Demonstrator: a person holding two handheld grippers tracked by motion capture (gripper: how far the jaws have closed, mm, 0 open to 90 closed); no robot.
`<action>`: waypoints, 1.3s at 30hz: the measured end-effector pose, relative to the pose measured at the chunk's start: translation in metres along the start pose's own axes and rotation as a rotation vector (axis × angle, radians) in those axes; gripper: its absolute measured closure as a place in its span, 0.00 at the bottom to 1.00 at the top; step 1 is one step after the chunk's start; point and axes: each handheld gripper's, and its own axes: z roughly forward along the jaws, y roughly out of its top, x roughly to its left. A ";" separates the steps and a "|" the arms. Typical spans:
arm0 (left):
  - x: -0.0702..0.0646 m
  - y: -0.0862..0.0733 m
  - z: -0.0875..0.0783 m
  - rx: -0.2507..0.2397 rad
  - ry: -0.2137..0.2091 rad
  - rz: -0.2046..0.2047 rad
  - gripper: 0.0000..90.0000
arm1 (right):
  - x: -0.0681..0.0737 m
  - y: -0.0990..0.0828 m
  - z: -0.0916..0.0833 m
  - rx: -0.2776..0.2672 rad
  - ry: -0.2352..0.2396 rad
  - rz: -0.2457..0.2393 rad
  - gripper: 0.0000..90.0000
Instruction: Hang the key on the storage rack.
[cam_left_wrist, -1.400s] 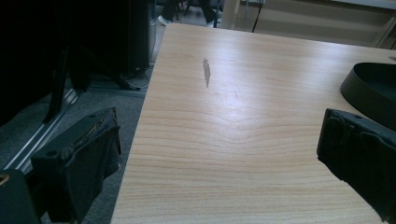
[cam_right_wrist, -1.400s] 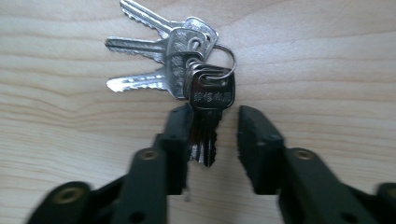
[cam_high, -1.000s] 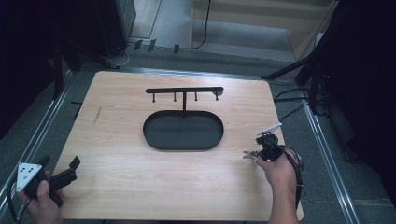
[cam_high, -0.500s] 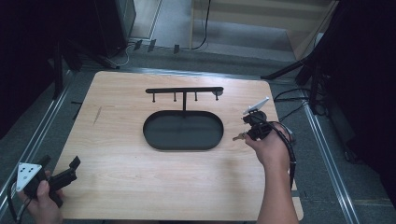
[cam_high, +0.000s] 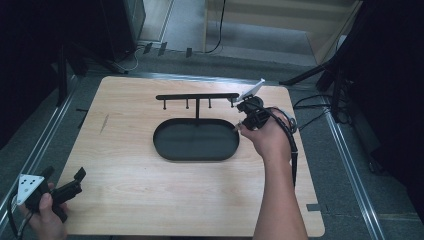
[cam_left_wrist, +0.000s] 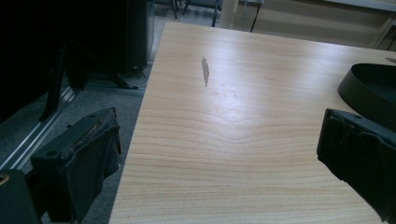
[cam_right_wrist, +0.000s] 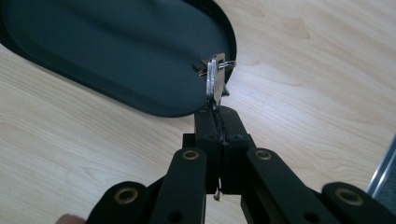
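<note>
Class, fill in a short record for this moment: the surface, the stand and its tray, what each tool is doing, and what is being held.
Surface: wooden table
Stand: black key rack with hooks, rising from an oval black tray
Right tool: shut on keys, near the tray's right end
Held item: keys on a ring, sticking up past the tips
Left tool: open, holding nothing, at the table's near left corner

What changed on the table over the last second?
The right hand-held gripper, shut on a key, moved away from the person, from the table's near right side up to the right end of the black oval tray, near the hook rack. The left hand-held gripper, tray and rack stayed put.
</note>
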 end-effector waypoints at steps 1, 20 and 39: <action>0.000 0.000 0.000 0.000 0.000 0.000 0.00 | 0.001 0.003 -0.003 -0.003 -0.003 0.001 0.99; 0.001 0.000 0.000 -0.004 -0.006 -0.010 0.00 | 0.010 0.051 -0.028 -0.135 0.059 -0.046 0.99; 0.001 0.000 0.000 -0.005 -0.005 -0.007 0.00 | -0.008 0.035 -0.016 -0.152 0.102 -0.049 0.99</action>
